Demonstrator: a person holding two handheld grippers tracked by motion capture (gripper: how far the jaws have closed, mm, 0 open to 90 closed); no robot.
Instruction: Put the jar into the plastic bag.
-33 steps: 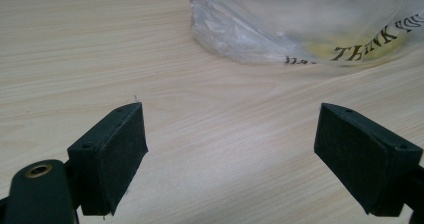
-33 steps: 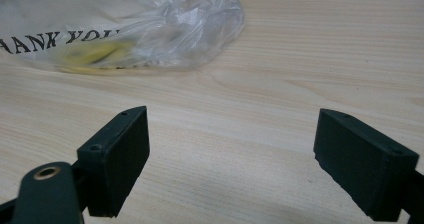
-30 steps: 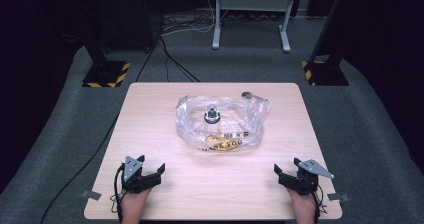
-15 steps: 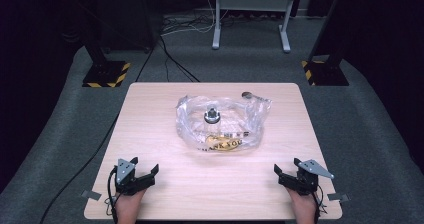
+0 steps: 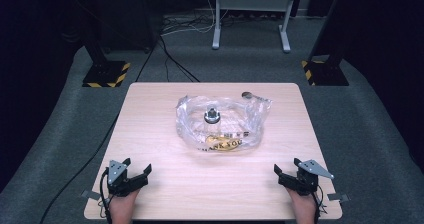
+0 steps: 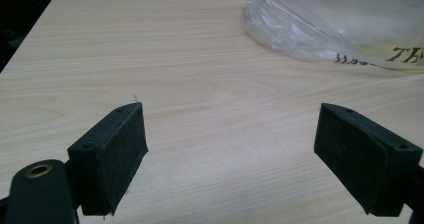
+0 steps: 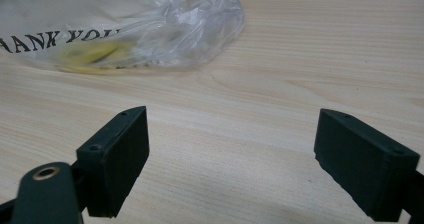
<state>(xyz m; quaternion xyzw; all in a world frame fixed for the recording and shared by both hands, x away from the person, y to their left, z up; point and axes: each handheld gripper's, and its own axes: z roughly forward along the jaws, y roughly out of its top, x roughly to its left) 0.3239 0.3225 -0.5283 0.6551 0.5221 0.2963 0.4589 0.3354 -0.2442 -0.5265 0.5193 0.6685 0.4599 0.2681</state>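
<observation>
High view, change: my left gripper [image 5: 137, 175] has pulled back from a second ago to the bench's [image 5: 150, 114] near-left edge; the right gripper [image 5: 285, 176] hasn't moved. I read this as a rest pose, nothing begun.
High view, room: the plastic bag [image 5: 222, 124] sits mid-bench, well apart from both; bare wood lies between.
Left gripper view: fingers [image 6: 107, 156] spread wide, empty; bag [image 6: 340, 24] ahead-right.
Right gripper view: fingers [image 7: 115, 159] wide, empty; bag [image 7: 120, 24] ahead-left.
</observation>
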